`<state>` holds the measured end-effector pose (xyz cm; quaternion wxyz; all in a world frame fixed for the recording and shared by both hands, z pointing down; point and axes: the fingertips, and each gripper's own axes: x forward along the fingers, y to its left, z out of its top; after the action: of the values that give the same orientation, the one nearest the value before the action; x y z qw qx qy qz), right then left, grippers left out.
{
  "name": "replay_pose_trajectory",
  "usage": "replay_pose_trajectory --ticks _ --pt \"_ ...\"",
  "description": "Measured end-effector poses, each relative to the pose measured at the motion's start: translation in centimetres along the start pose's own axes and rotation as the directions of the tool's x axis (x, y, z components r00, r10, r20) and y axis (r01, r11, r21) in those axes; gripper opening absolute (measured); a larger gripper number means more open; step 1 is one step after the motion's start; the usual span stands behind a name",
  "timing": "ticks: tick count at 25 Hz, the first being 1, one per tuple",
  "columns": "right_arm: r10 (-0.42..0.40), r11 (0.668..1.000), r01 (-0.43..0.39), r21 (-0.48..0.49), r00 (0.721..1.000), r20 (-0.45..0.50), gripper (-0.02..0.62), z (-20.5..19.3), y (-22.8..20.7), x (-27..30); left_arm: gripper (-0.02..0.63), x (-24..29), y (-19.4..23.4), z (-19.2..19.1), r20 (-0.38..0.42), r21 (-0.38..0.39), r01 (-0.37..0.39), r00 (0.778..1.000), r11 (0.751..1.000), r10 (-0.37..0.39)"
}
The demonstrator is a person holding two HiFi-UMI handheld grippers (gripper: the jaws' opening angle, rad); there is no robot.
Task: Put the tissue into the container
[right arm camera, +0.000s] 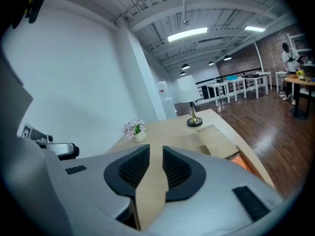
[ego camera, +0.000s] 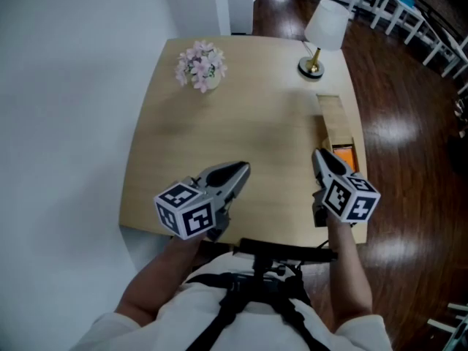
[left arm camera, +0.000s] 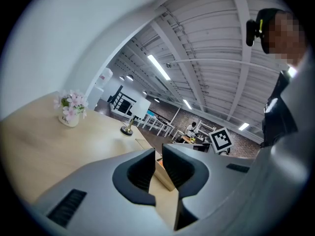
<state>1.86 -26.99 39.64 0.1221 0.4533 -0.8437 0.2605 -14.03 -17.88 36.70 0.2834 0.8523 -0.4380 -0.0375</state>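
Container runs lengthwise along the bench right edge, with an orange patch (tissue? cannot tell) in its uncovered near end just ahead of the right tool; left tool sits well apart; both tools barely parted, empty; no loose tissue seen.

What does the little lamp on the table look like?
The lamp has a plain white shade that is wider at the bottom, a thin gold-looking stem and a small round base, dark on top with a shiny gold edge. It stands upright near the far right corner of the pale wooden table. Only the table touches it. Whether it is switched on cannot be told.
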Motion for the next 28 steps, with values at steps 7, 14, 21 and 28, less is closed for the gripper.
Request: replay_pose_trajectory --ticks 7,14,21,28 --pt "0.050 0.998 -0.050 -0.031 0.999 0.001 0.066 0.1 4.7 1.2 0.041 -3.2 1.8 0.6 0.027 0.006 -0.041 0.999 0.999 0.041" --pt "0.090 0.994 -0.090 -0.056 0.996 0.001 0.066 -0.9 8.8 1.4 0.040 -6.8 3.2 0.5 0.041 -0.002 -0.085 0.996 0.996 0.085" --pt "0.102 0.992 -0.102 -0.070 0.995 -0.008 0.066 -2.2 11.8 1.1 0.040 -9.5 3.8 0.2 0.046 -0.006 -0.089 0.995 0.996 0.089" --pt "0.088 0.993 -0.089 -0.071 0.996 -0.009 0.066 -4.1 14.1 -0.4 0.040 -12.4 3.7 -0.6 0.040 0.005 -0.079 0.996 0.997 0.079"
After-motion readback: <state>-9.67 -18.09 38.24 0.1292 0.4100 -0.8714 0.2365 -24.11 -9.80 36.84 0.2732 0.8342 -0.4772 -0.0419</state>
